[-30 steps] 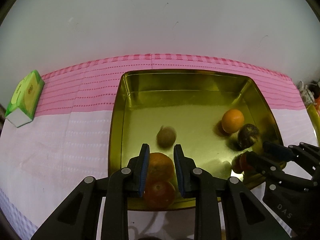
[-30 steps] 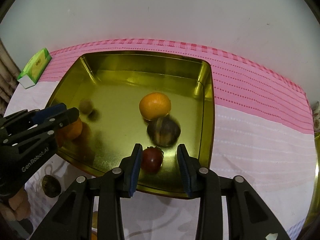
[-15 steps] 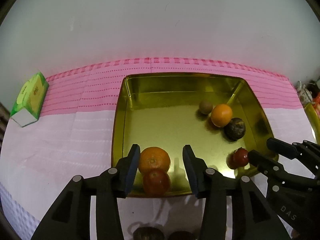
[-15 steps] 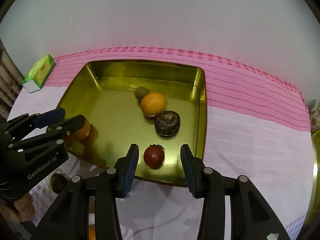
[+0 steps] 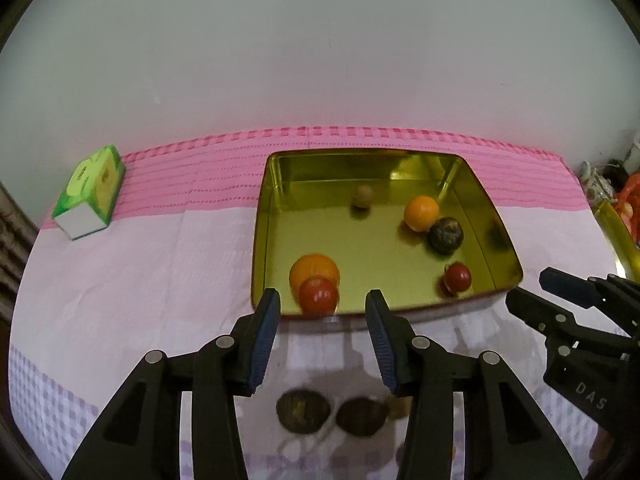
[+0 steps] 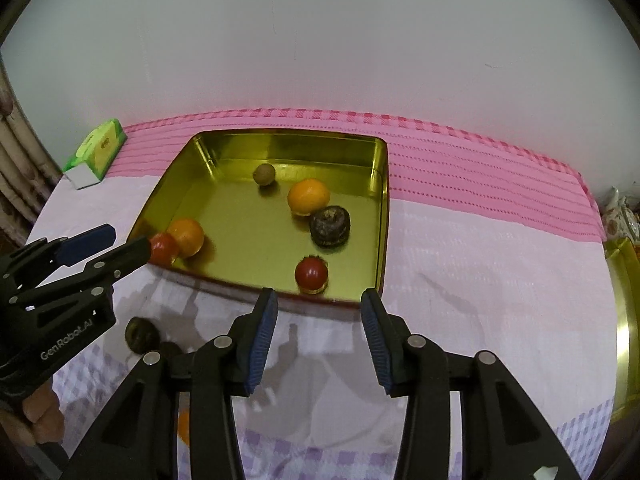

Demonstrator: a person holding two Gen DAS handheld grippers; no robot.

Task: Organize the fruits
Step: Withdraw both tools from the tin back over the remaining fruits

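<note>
A gold tin tray (image 5: 492, 220) (image 6: 380, 216) sits on the pink cloth. In it lie an orange (image 5: 314, 271) (image 6: 186, 237) with a red tomato (image 5: 318, 295) (image 6: 163, 247) against it near the front left. A second orange (image 5: 421, 213) (image 6: 309, 196), a dark wrinkled fruit (image 5: 446, 235) (image 6: 330, 226), a second tomato (image 5: 457, 277) (image 6: 311, 273) and a small brown kiwi (image 5: 363, 196) (image 6: 264, 174) also lie inside. My left gripper (image 5: 322, 345) (image 6: 108, 246) is open and empty, just outside the tray's front edge. My right gripper (image 6: 318, 335) (image 5: 538, 294) is open and empty in front of the tray.
A green tissue box (image 5: 90, 192) (image 6: 98, 153) lies at the far left of the cloth. Two dark fruits (image 5: 304, 410) (image 5: 362, 416) lie on the cloth below the left gripper. Another gold tray edge (image 6: 624, 320) stands at the right. A white wall is behind.
Both grippers have opened wider and pulled back out of the tray, leaving the orange and the tomato inside. The kiwi has rolled toward the back.
</note>
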